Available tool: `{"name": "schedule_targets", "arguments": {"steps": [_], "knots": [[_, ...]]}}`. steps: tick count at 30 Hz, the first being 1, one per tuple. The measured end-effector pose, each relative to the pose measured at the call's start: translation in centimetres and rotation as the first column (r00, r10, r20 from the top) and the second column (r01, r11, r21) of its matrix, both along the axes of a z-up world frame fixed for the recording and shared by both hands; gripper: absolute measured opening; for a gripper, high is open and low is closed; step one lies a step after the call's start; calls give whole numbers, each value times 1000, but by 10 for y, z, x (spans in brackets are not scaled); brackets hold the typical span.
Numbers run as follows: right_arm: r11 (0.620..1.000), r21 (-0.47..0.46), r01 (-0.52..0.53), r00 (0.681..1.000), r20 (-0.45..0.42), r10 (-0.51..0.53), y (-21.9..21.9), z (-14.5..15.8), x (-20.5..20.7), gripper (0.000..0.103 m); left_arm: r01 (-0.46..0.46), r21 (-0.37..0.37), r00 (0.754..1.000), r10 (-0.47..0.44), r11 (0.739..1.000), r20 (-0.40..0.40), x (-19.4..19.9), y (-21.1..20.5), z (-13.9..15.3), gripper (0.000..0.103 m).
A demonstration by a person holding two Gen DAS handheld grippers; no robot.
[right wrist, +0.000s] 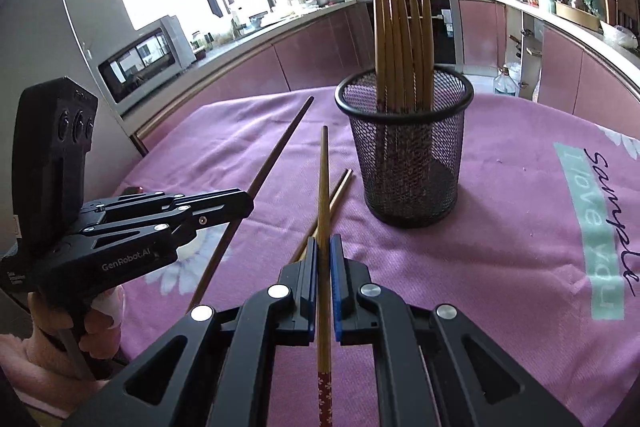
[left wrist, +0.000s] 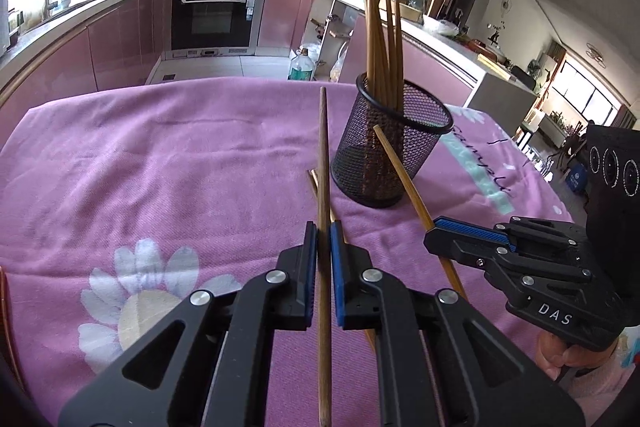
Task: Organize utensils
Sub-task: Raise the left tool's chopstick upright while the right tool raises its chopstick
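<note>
A black mesh holder [left wrist: 394, 147] [right wrist: 404, 147] stands on the pink cloth with several wooden chopsticks [left wrist: 384, 39] [right wrist: 400, 27] upright in it. My left gripper [left wrist: 324, 231] [right wrist: 249, 205] is shut on a dark brown chopstick [left wrist: 324, 147] [right wrist: 276, 151], held above the cloth and pointing past the holder's left side. To its right, my right gripper [right wrist: 325, 243] [left wrist: 430, 237] is shut on a lighter chopstick [right wrist: 324, 179] [left wrist: 400, 167] whose tip points toward the holder. Loose chopsticks [right wrist: 340, 189] [left wrist: 314, 179] lie on the cloth under the two grippers.
The pink cloth [left wrist: 160, 167] [right wrist: 520, 227] bears a daisy print [left wrist: 132, 299] and a teal label [right wrist: 592, 227]. Its far edge drops to the kitchen floor, where a water bottle [left wrist: 302, 65] stands. Behind are pink cabinets and an oven [left wrist: 216, 15]. A hand [right wrist: 100, 311] holds each gripper's handle.
</note>
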State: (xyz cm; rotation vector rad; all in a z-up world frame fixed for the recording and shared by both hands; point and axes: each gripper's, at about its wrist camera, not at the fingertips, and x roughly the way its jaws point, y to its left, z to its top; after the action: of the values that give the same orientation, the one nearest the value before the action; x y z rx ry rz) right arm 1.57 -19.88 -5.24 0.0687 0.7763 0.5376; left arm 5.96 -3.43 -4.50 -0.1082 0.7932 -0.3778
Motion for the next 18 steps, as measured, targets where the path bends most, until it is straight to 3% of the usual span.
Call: {"name": "schedule_targets", "arguments": {"steps": [18], "knots": [[999, 46, 11, 997, 73, -14, -12, 23, -5, 5, 17, -71, 998, -13, 997, 66, -17, 13, 28, 8]]}}
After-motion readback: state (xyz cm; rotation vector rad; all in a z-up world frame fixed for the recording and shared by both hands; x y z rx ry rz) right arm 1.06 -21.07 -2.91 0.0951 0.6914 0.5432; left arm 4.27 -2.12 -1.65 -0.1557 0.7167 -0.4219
